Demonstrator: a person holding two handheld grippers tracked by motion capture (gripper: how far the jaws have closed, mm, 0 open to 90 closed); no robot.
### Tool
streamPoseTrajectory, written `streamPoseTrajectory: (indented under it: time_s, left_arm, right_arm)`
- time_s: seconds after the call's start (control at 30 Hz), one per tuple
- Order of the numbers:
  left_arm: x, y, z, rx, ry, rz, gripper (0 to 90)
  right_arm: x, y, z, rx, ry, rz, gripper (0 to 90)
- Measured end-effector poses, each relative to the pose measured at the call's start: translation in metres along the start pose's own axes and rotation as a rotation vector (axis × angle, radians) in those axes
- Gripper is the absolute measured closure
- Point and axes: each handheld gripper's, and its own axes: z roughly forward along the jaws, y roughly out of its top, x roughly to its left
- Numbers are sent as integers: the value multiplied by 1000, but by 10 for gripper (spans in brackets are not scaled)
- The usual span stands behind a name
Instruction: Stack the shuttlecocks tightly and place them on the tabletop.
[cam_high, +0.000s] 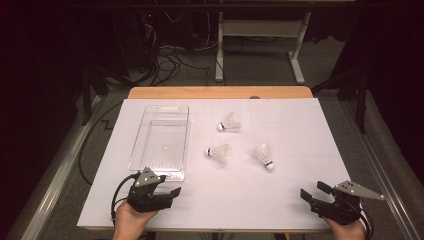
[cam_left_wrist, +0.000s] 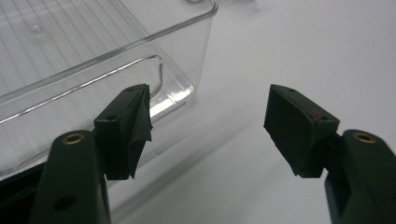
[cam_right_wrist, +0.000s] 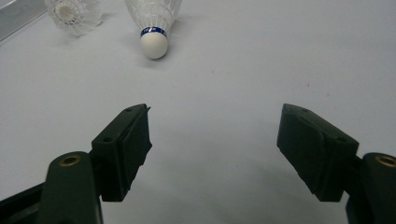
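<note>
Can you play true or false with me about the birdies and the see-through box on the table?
1. Three shuttlecocks lie on the white table. True: the far one, the middle one, and the right one.
2. One shuttlecock sits inside the clear box. False: the box is empty.
3. The left gripper is open. True.
4. The right gripper holds a shuttlecock. False: it is open and holds nothing.
5. The box lies to the right of the shuttlecocks. False: it lies to their left.
</note>
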Motion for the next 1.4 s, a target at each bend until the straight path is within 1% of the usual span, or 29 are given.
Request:
streamPoseTrajectory:
  time_s: [0.2, 0.23, 0.27, 0.33, 0.53, 0.67, 1.03, 1.37, 1.4]
  left_arm:
    - [4, -4, -4, -7, 19, -11, 327]
    - [5, -5, -5, -11, 18, -18, 327]
    - [6, -5, -6, -10, 26, -16, 327]
    - [8, -7, -7, -15, 25, -26, 326]
    - [13, -11, -11, -24, 40, -36, 326]
    - [17, -15, -12, -26, 51, -51, 326]
    - [24, -21, -20, -37, 69, -72, 328]
    - [35, -29, -28, -52, 92, -96, 326]
    - [36, -30, -29, -58, 95, -104, 326]
  right_arm:
    - [0, 0, 0, 1, -1, 1, 263]
    - [0, 0, 0, 1, -1, 1, 263]
    - [0, 0, 0, 1, -1, 1, 263]
    - [0, 0, 0, 1, -1, 1, 263]
    - [0, 0, 0, 2, -2, 2, 263]
    - [0, 0, 0, 2, -1, 0, 262]
    - [0, 0, 0, 3, -4, 1, 262]
    - [0, 0, 0, 3, -10, 2, 262]
    - [0, 0, 0, 2, -10, 3, 262]
